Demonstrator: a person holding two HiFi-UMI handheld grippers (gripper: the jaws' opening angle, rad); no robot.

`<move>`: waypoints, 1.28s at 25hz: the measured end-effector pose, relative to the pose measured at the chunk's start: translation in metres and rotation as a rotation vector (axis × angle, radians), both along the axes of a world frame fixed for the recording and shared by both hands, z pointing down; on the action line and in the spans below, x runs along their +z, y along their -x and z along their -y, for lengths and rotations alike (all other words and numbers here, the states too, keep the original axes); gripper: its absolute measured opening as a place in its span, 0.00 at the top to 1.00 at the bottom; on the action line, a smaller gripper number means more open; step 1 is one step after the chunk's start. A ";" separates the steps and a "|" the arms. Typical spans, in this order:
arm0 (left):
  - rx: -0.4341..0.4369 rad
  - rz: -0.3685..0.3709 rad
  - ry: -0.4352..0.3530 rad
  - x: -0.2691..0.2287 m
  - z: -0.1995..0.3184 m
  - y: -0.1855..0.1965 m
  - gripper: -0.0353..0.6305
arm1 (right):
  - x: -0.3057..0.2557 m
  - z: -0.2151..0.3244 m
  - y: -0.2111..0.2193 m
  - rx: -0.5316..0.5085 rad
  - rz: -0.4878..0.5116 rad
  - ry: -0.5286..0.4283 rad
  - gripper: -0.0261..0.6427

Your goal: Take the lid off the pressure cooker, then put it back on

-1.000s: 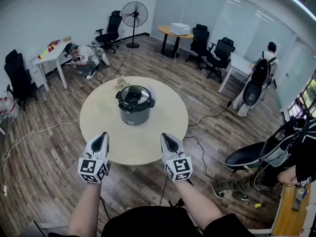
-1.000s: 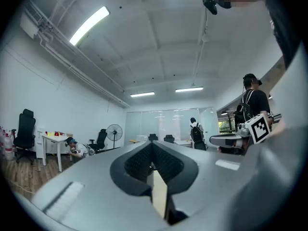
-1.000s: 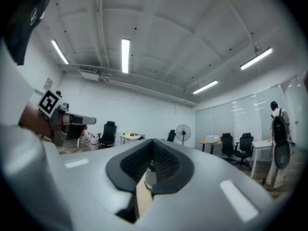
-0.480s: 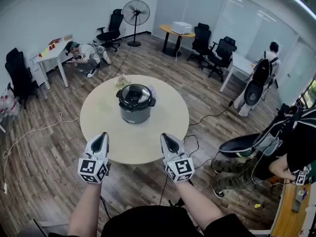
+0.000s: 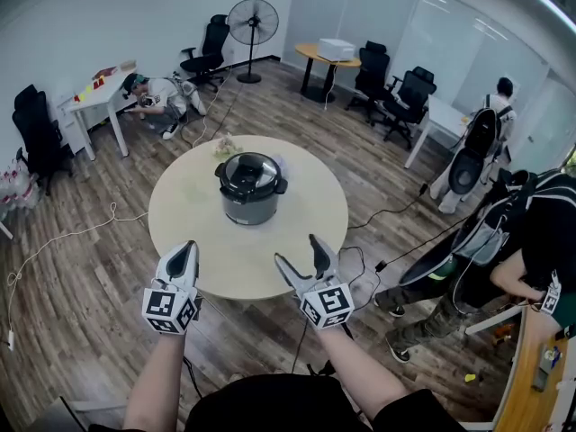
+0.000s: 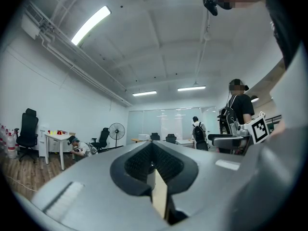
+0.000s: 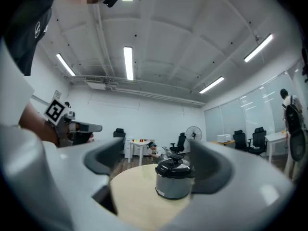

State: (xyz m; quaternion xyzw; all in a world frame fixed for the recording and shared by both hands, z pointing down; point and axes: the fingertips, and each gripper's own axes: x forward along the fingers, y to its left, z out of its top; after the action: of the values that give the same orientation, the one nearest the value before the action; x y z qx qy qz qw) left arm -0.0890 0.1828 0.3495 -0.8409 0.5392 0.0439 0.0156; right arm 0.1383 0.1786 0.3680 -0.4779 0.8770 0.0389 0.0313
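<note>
We are holding both tools at the near edge of the round desk, with the job not yet begun. The pressure cooker is sitting near the desk's middle, its lid on. The left tool is pressed together, empty. The right tool has just been spreading, gripping nothing.
</note>
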 end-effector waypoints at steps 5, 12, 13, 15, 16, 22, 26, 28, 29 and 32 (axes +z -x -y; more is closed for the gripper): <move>-0.005 -0.001 0.005 0.004 0.002 -0.001 0.95 | 0.009 0.010 -0.003 -0.018 0.019 0.065 0.12; -0.038 -0.024 0.013 0.009 0.009 0.005 0.95 | 0.005 0.017 -0.005 -0.020 0.006 0.055 0.12; -0.041 -0.028 0.009 0.009 0.010 0.005 0.95 | 0.006 0.019 -0.004 -0.022 0.006 0.058 0.12; -0.025 -0.033 -0.016 0.006 0.012 0.001 0.94 | 0.008 0.023 -0.004 -0.029 0.011 0.066 0.12; 0.000 -0.027 -0.033 0.006 0.014 -0.005 0.94 | 0.009 0.025 -0.005 -0.033 0.016 0.070 0.12; 0.080 0.075 -0.006 0.027 0.032 -0.044 0.06 | 0.004 0.042 -0.016 -0.054 0.032 0.065 0.12; 0.064 0.113 0.015 0.039 0.041 -0.054 0.06 | 0.001 0.057 -0.020 -0.097 0.013 0.062 0.12; 0.053 0.122 0.030 0.045 0.047 -0.060 0.06 | 0.000 0.064 -0.023 -0.121 -0.006 0.059 0.12; 0.049 0.126 0.039 0.049 0.051 -0.063 0.06 | 0.000 0.069 -0.024 -0.134 -0.017 0.056 0.12; 0.043 0.127 0.068 0.060 0.062 -0.069 0.06 | -0.001 0.087 -0.024 -0.171 -0.053 0.049 0.12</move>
State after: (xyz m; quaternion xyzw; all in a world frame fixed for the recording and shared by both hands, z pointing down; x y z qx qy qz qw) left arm -0.0195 0.1208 0.4099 -0.8535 0.5200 -0.0276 0.0206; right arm 0.1627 0.0917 0.3674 -0.4007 0.9158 0.0272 -0.0007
